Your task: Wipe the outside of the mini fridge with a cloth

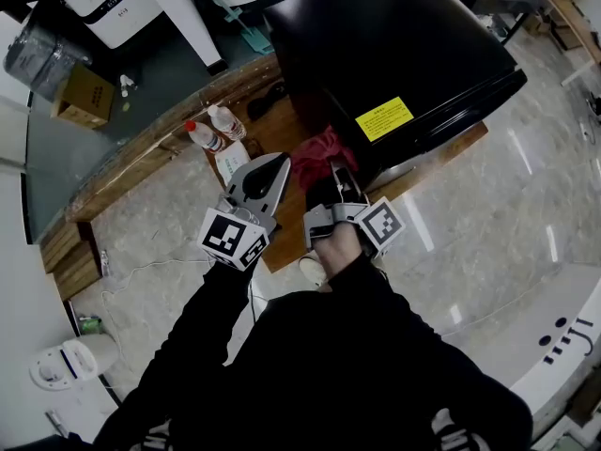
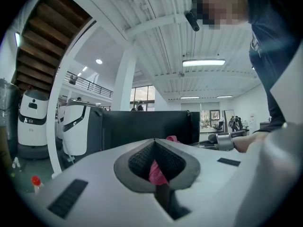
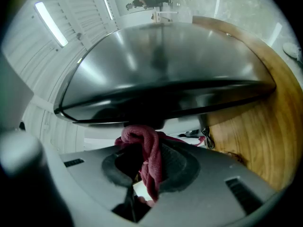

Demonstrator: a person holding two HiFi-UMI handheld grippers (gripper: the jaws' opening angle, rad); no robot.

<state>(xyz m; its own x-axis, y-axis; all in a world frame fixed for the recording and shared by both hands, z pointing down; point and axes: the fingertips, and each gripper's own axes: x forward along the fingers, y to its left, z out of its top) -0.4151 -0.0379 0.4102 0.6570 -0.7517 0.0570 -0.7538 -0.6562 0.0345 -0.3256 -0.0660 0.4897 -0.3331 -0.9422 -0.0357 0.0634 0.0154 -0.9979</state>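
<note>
Both my left tool and right tool are clamped on the crumpled red cloth at the glossy black mini fridge's side, so I'd press flat and sweep slow.

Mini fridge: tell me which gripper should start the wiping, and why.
Probably right. The right gripper is shut on a thick bunch of the cloth, and the mini fridge fills its view close ahead. The left gripper pinches only a sliver of cloth and sees the fridge farther off.
</note>
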